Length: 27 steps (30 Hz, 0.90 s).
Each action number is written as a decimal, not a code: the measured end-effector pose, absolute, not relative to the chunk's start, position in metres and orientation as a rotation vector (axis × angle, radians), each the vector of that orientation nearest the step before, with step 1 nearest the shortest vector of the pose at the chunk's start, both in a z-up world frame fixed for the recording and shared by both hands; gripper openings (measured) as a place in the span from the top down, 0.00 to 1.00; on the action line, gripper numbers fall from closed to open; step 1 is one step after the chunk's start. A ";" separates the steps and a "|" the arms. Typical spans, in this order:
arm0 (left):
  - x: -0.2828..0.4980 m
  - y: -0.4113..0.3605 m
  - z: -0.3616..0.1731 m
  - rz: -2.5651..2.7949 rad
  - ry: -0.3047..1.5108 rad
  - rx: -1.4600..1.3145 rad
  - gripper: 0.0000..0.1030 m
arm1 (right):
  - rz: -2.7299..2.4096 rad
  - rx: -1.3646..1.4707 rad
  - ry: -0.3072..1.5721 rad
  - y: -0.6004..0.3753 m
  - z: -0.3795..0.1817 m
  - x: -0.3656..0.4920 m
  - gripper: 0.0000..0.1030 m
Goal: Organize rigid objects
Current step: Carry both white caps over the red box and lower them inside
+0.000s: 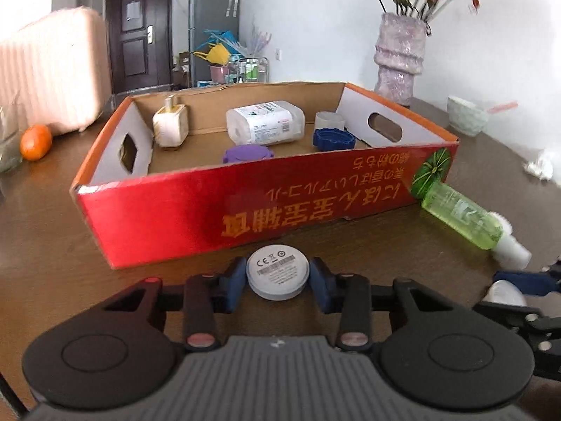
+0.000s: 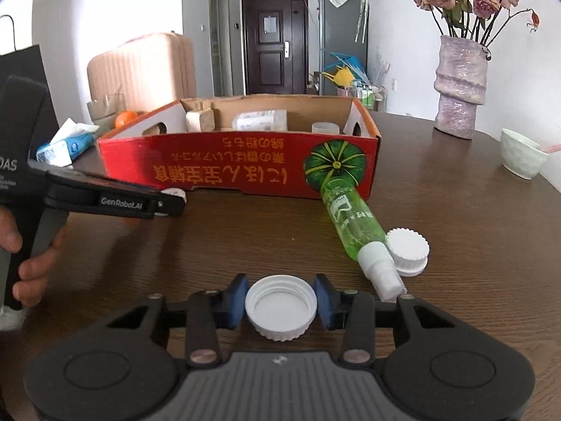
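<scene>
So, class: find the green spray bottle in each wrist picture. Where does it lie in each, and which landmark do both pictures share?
Left wrist view: the green spray bottle lies at the right edge, its base against the red box's near right corner, white nozzle toward the camera.
Right wrist view: the bottle lies right of centre, slanting from the box's painted pumpkin toward the camera.
Shared landmark: that pumpkin on the box corner.
</scene>
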<state>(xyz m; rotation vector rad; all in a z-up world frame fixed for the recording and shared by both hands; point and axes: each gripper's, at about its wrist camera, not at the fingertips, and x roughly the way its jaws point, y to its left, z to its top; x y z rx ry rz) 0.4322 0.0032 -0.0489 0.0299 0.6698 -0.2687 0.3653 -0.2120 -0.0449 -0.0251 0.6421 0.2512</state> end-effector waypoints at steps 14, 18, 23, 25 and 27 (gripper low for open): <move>0.234 0.086 -0.014 -0.059 0.535 -0.017 0.61 | 0.348 -0.053 0.576 -0.138 -0.012 0.353 0.61; 0.205 0.122 -0.008 -0.014 0.517 -0.077 0.61 | 0.343 -0.059 0.627 -0.111 -0.008 0.349 0.61; 0.184 0.144 0.002 0.017 0.455 -0.116 0.61 | 0.339 -0.100 0.584 -0.089 0.010 0.327 0.61; 0.179 0.144 0.001 0.010 0.434 -0.121 0.61 | 0.322 -0.118 0.561 -0.089 0.015 0.321 0.61; 0.180 0.140 -0.004 -0.019 0.430 -0.123 0.61 | 0.298 -0.129 0.548 -0.094 0.017 0.319 0.61</move>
